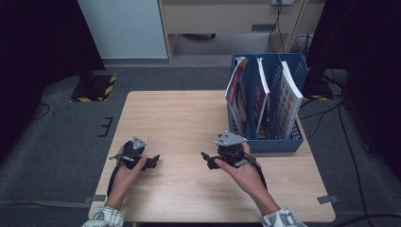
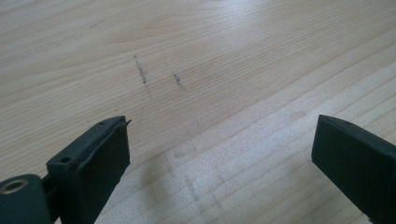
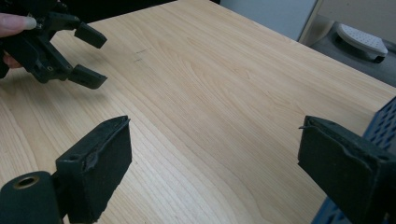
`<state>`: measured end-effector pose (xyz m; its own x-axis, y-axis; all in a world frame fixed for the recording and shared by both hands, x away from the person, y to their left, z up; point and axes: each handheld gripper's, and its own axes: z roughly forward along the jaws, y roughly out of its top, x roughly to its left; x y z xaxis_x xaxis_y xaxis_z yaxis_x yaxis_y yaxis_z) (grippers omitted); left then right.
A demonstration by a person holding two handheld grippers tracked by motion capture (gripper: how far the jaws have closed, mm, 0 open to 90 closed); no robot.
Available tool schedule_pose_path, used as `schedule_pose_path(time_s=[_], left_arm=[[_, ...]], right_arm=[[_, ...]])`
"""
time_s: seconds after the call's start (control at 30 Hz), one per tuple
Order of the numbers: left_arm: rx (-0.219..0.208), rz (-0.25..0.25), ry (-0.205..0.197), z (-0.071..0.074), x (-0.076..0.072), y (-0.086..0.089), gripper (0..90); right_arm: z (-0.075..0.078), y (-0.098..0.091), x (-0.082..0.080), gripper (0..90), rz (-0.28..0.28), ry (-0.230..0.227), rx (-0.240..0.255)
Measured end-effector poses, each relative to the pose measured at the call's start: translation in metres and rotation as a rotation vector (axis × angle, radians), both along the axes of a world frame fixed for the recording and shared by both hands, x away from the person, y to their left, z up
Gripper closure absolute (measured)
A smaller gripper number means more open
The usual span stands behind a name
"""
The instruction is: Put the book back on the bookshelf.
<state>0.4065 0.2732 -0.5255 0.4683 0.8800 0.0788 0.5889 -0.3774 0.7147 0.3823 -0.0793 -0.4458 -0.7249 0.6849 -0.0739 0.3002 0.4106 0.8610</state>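
Note:
On the wooden table (image 1: 179, 118) my two grippers rest low, each held in a hand. My left gripper (image 1: 153, 161) sits at the front left, its jaws wide open over bare wood with two dark scuff marks (image 2: 142, 74). It holds nothing (image 2: 222, 126). My right gripper (image 1: 206, 160) sits front centre-right, pointing left, open and empty (image 3: 215, 126). The left gripper (image 3: 86, 56) also appears at the upper left of the right gripper view, jaws apart. A blue file rack (image 1: 276, 142) stands just right of my right gripper and holds three upright books (image 1: 288, 94).
The blue file rack's corner (image 3: 384, 121) lies close beside my right jaw. Off the table's far side the floor holds a chair base (image 3: 362, 39), a yellow-black striped stand foot (image 1: 94, 87) and cables (image 1: 326, 113). Bare wood spreads across the table's middle and left.

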Motion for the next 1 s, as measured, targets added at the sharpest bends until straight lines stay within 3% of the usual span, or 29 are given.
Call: schedule_pose_path(time_s=[0.27,0.6,0.8,1.0], left_arm=[[-0.005,0.01,0.01,-0.001,0.001,0.004,3.8],[-0.002,0.013,0.014,-0.001,0.0,0.004,3.8],[0.005,0.029,0.024,-0.003,0.001,0.009,3.9],[0.006,0.028,0.033,-0.004,0.001,0.009,3.9]], right_arm=[[0.001,0.01,0.008,10.2,0.023,0.016,0.015],[-0.012,0.012,0.013,10.2,0.014,0.056,0.008],[-0.027,0.026,0.021,10.4,0.041,0.086,-0.011],[-0.046,0.044,0.022,10.4,0.088,0.159,-0.054]])
